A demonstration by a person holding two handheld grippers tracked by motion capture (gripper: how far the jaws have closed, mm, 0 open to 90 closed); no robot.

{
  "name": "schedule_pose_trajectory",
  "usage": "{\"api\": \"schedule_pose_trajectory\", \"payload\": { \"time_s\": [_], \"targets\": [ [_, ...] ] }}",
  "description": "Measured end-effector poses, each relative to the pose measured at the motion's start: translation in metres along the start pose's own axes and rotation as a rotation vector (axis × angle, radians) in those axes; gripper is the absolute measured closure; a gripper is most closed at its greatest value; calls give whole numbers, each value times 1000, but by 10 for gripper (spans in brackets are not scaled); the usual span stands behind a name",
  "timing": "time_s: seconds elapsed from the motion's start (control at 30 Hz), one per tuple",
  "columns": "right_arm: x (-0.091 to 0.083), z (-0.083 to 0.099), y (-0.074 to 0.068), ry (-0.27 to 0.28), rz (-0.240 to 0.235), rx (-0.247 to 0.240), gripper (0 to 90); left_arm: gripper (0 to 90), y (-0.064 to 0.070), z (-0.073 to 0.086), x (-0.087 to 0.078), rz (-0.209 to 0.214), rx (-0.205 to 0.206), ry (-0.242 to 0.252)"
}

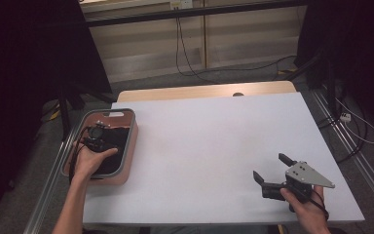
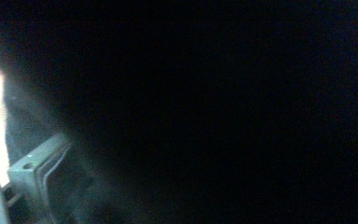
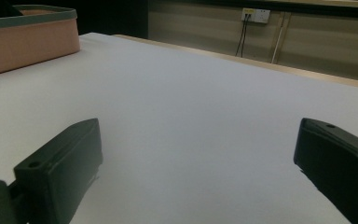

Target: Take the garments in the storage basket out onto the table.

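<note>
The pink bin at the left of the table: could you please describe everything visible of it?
The pink bin is a rectangular tub, plastic by its look, with salmon walls, a grey rim and a handle slot at its far end. It stands upright at the table's left edge, holding something dark. The left tool reaches down into it.

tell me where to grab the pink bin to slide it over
Probably grip the bin by the grey rim on its long right wall, coming in from the bare table side with the open right gripper. That edge is straight, thin and unobstructed; the left gripper is down inside the bin.
</note>
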State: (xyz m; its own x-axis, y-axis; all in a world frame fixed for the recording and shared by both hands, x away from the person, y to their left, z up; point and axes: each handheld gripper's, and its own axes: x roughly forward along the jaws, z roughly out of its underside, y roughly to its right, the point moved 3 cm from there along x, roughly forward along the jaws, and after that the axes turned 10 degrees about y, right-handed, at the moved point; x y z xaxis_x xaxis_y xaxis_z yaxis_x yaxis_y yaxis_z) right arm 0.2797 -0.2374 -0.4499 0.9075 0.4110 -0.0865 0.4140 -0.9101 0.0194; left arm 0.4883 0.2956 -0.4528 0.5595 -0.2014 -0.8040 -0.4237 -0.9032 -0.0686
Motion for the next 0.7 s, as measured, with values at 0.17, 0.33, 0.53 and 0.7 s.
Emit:
{"api": "schedule_pose_trajectory", "payload": {
  "time_s": [0.17,0.33,0.53,0.7],
  "targets": [
    [0,0,0,0,-6,-3,7,0,3,-1,4,-23,31,-34],
    [-1,0,-1,1,-10,-9,7,0,4,0,5,-15,13,-32],
    [-1,0,-1,1,-13,-14,7,51,1,-1,5,28,16,-43],
    [0,0,-1,-2,-17,-14,7,193,1,-3,2,56,12,-73]
  ]
}}
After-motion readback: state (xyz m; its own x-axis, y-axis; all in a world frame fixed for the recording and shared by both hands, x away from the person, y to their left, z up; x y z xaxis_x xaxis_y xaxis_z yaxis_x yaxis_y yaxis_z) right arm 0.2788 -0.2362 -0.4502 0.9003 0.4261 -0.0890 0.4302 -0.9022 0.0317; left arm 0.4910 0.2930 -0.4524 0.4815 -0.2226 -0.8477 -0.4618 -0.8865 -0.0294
